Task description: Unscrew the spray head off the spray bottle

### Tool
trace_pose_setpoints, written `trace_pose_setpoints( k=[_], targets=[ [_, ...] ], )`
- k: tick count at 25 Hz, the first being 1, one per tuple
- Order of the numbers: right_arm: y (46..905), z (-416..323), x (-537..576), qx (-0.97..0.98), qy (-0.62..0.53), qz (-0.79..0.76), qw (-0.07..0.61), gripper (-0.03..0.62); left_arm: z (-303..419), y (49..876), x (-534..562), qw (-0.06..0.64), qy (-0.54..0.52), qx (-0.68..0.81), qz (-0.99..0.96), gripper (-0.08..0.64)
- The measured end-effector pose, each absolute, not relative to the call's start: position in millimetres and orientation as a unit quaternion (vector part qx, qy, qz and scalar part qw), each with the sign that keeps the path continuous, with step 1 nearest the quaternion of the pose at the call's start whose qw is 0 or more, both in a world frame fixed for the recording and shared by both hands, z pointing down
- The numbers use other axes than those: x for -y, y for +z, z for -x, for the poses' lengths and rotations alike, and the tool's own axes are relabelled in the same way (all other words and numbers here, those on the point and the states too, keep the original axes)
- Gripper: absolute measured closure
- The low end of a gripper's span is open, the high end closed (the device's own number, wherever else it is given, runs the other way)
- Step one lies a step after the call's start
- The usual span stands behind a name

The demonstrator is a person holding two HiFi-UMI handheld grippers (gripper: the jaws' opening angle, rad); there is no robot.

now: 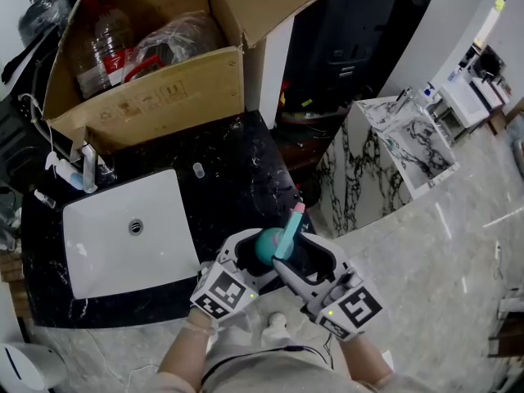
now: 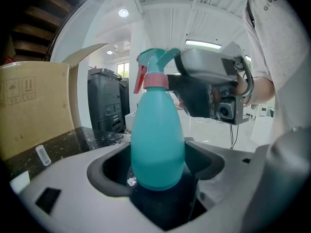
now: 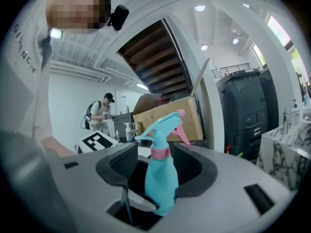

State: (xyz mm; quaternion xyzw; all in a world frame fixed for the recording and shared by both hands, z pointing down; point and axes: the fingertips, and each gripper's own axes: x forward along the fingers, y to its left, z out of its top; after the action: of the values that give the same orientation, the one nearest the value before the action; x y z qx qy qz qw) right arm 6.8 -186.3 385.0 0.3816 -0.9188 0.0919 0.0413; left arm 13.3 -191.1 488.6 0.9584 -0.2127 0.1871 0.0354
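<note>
A teal spray bottle (image 1: 266,246) with a pink collar and trigger is held upright over the counter's front edge. My left gripper (image 1: 250,258) is shut on the bottle's body (image 2: 158,149), with both pads against its sides. My right gripper (image 1: 307,256) reaches in from the right at the spray head (image 2: 155,64). In the right gripper view the pink collar (image 3: 160,153) stands between the right gripper's (image 3: 155,165) jaws. A gap shows beside the collar on the left, so the jaws are open around the neck. The bottle's base is hidden inside the jaws.
A white sink (image 1: 82,219) sits in the black marble counter (image 1: 237,170), with soap bottles (image 1: 86,170) and a small clear vial (image 1: 197,169) near it. An open cardboard box (image 1: 155,97) stands behind. A black bin (image 1: 352,39) and a marble block (image 1: 393,146) are at the right. A person with a backpack (image 3: 101,111) stands far off.
</note>
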Motion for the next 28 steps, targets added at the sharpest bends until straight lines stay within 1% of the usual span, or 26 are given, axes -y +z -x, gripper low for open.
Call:
trace_pose_setpoints(
  k=[2, 4, 8, 9, 12, 14, 16, 17, 18, 21, 28],
  targets=[
    [385.9, -15.5, 188.6, 0.913, 0.091, -0.396, 0.043, 0.386, -13.5, 488.5, 191.3, 0.035, 0.188, 0.213, -0.958, 0.21],
    [380.8, -19.3, 186.6, 0.912, 0.096, -0.399, 0.03, 0.391, -13.5, 488.7, 191.2, 0.034, 0.188, 0.213, -0.958, 0.211],
    [363.4, -1.0, 180.2, 0.912, 0.094, -0.399, 0.002, 0.275, -12.7, 488.9, 191.1, 0.033, 0.189, 0.213, -0.958, 0.212],
    [360.6, 4.3, 181.5, 0.909, 0.102, -0.404, -0.008, 0.258, -12.5, 488.8, 191.1, 0.033, 0.189, 0.214, -0.958, 0.21],
    [361.3, 9.4, 192.3, 0.895, 0.122, -0.429, -0.016, 0.238, -13.0, 488.2, 191.2, 0.033, 0.189, 0.215, -0.958, 0.21],
    [364.2, 9.0, 196.4, 0.891, 0.126, -0.435, -0.007, 0.253, -13.4, 488.1, 191.2, 0.033, 0.189, 0.216, -0.957, 0.211],
    [367.1, 5.5, 195.8, 0.893, 0.122, -0.434, 0.004, 0.303, -13.8, 488.2, 191.0, 0.033, 0.189, 0.215, -0.957, 0.21],
    [368.9, 2.9, 194.4, 0.894, 0.122, -0.431, 0.009, 0.339, -13.9, 488.1, 190.9, 0.033, 0.189, 0.215, -0.958, 0.212],
    [370.3, 0.6, 192.7, 0.896, 0.124, -0.426, 0.011, 0.33, -14.0, 488.1, 190.8, 0.033, 0.189, 0.215, -0.958, 0.211],
    [371.3, -7.1, 187.8, 0.901, 0.126, -0.415, 0.012, 0.356, -13.4, 488.4, 190.5, 0.033, 0.19, 0.214, -0.958, 0.211],
    [375.8, -38.8, 188.3, 0.891, 0.125, -0.435, 0.018, 0.383, -13.2, 488.4, 190.7, 0.033, 0.191, 0.215, -0.957, 0.211]
  ],
)
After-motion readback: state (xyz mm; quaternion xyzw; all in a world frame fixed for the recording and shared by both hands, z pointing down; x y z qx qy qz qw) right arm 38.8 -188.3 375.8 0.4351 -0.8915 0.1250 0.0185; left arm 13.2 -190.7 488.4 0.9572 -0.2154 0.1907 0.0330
